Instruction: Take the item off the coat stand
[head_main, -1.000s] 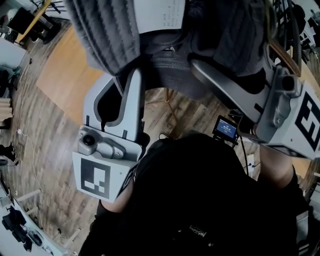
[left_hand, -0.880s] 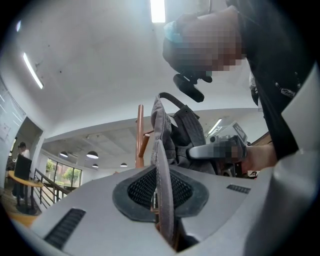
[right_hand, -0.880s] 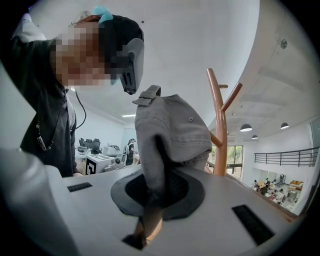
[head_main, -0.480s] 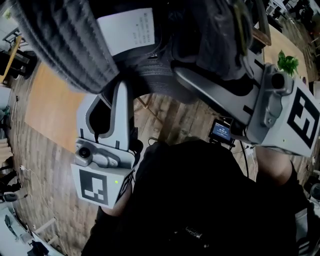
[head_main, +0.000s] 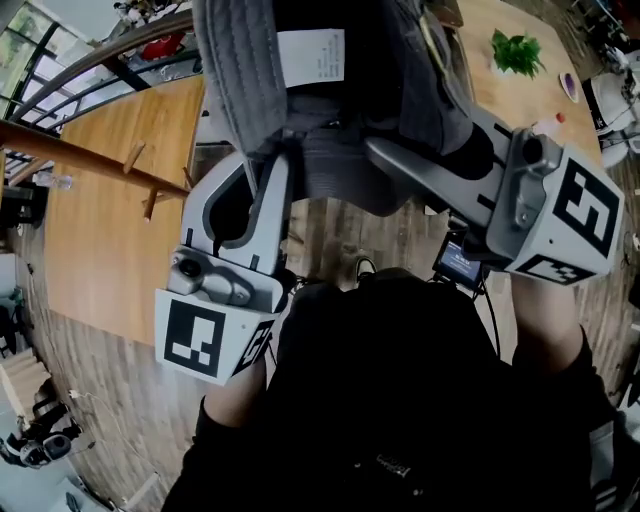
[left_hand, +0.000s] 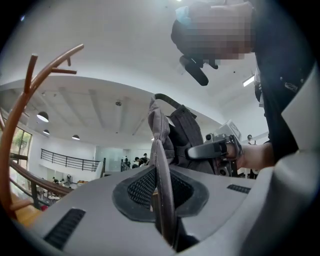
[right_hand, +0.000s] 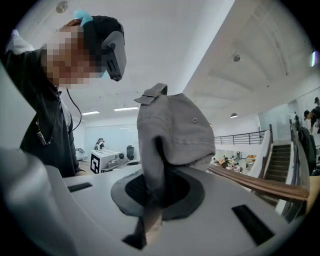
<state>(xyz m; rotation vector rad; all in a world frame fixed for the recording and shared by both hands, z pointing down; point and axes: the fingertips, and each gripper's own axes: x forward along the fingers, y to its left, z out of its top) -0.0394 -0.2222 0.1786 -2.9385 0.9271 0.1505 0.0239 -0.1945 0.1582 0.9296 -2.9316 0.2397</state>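
grey fabric item (head_main: 240, 80): lift-off step, pinched fast between left gripper (head_main: 268, 175) and right gripper (head_main: 385, 152), apparently clear of coat stand (head_main: 95, 158) left of left gripper; next, carry clear, set down.

Place was properly bright, mostly from round ceiling lamps (left_hand: 42, 116) and a strip light (left_hand: 248, 81), and the big white ceiling (left_hand: 115, 45) bounced it all around, so it looked a bit washed out. Some daylight came through the window (left_hand: 20, 145) at the far left too. Shadows were soft everywhere. Heavy fisheye all round: black corners on both gripper views, and the railing (right_hand: 240, 136) bent into a curve. From the head view, the person's black top (head_main: 400, 400) was a dark blob with barely any detail. The grey fabric (left_hand: 162, 200) right at the lens was soft, while the background looked reasonably sharp.
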